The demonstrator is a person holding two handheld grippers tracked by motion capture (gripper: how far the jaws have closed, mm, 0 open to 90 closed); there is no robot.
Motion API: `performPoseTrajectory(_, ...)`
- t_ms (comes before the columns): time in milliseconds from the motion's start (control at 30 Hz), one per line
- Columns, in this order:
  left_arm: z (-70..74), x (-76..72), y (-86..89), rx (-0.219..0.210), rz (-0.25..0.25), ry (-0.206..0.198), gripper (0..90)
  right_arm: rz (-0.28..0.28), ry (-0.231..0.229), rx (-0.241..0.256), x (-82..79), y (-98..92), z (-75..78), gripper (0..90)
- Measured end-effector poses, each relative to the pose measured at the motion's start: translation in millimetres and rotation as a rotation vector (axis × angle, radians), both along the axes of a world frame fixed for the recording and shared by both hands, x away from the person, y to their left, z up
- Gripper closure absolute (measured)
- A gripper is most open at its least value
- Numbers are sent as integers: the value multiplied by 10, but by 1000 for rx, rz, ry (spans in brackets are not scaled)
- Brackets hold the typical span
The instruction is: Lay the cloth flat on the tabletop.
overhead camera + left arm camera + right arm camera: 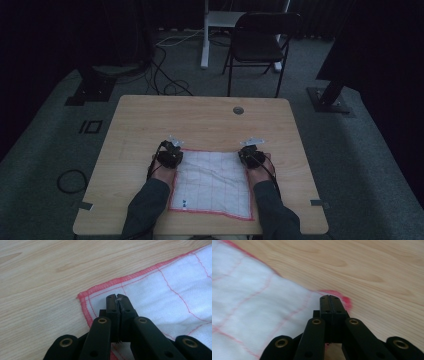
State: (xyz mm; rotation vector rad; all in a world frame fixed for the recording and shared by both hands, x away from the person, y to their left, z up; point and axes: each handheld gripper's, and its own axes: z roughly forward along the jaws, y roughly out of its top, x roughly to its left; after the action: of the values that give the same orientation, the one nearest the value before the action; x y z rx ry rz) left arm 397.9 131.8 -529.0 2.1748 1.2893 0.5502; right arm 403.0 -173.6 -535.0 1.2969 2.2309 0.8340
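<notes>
White cloth (212, 182) with red hem and thin red grid lines, spread flat on the near half of the wooden desk (210, 117), slightly rumpled in the middle. Far left corner (83, 297) pinched between the closed jaws of the left tongs (117, 298), a wisp of fabric caught at the tips. Far right corner (344, 300) likewise clamped by the right tongs (330, 298), jaws pressed together over the red edge. Both tongs (171, 152) (250, 152) low at the cloth's far edge, hands behind them, sleeves entering from below. Beyond the desk, a black folding chair (260, 42) on grey carpet, cables trailing near it.
</notes>
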Motion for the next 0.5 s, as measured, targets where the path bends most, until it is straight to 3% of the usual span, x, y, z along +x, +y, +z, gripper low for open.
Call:
performPoseTrajectory(267,1,151,-23,21,47,-12,851,-31,2,-2,35,-59,6,900)
performPoseTrajectory(333,-3,185,-13,21,59,-18,832,-25,-3,-8,52,-40,8,872)
performPoseTrajectory(500,-10,176,-4,17,59,-24,828,10,-22,30,61,22,29,813)
